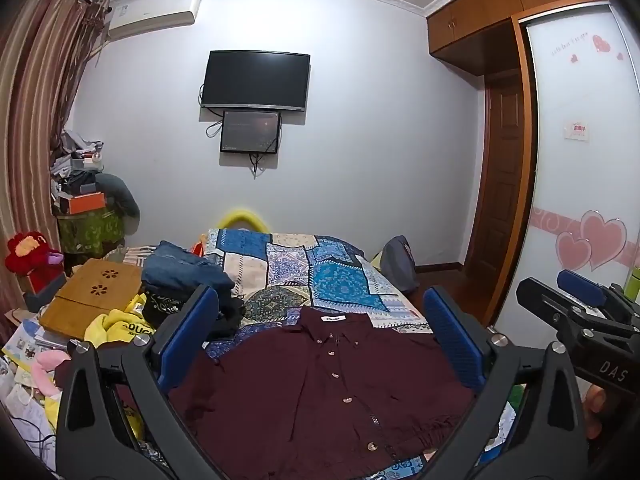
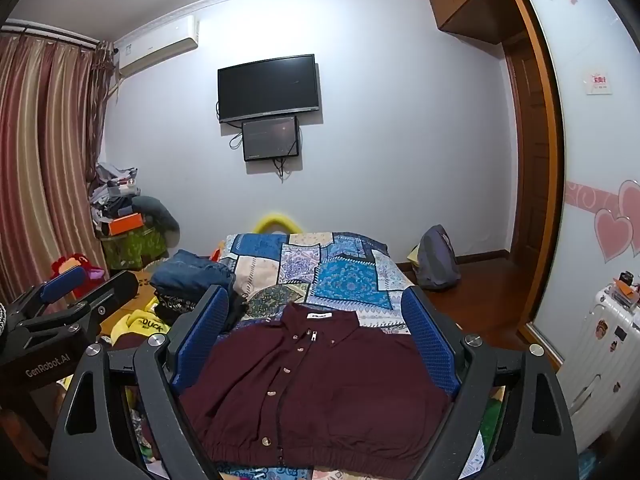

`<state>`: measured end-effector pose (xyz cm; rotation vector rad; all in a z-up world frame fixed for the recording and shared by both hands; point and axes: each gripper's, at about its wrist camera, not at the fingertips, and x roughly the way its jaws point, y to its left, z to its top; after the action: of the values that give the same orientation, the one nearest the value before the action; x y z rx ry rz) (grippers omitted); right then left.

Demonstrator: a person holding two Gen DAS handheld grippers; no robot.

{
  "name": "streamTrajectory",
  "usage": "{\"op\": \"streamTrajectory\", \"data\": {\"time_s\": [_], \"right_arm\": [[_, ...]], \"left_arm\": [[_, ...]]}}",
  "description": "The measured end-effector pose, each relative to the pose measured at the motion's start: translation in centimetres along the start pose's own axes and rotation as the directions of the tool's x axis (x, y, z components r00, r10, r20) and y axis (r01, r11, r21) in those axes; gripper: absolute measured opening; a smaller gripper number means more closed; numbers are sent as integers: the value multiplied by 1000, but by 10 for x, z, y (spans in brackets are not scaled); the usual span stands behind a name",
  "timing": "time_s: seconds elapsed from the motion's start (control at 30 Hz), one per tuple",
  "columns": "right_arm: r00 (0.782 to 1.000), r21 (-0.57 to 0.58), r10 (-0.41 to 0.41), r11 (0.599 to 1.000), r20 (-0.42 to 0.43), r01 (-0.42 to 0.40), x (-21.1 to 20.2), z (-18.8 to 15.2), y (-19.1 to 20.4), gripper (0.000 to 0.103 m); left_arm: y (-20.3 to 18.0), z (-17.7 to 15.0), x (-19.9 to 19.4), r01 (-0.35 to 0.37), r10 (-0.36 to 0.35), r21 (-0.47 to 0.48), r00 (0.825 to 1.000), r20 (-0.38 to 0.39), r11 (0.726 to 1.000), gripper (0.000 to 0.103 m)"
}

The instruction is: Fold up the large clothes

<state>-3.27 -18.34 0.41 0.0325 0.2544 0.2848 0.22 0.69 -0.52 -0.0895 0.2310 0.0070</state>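
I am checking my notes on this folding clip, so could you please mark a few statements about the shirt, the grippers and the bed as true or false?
1. The maroon shirt lies spread flat on the bed, front side up. True.
2. The left gripper is shut on the shirt's collar. False: its jaws stand wide open and hold nothing.
3. The right gripper is open. True.
4. The shirt is unbuttoned and lying open. False: the buttons run closed down the front placket.
5. A stack of folded jeans sits on the patchwork bedspread to the left of the shirt. True.
6. The wall television shows a bright picture. False: its screen is dark.
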Motion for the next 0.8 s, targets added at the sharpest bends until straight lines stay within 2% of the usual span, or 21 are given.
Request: {"op": "streamTrajectory", "data": {"time_s": [0.8], "right_arm": [[1000,3,4,1000,0,-4,-1,0,-4,86]], "left_arm": [[-15,0,-7,-10,9,21,1000,14,1000,103]]}}
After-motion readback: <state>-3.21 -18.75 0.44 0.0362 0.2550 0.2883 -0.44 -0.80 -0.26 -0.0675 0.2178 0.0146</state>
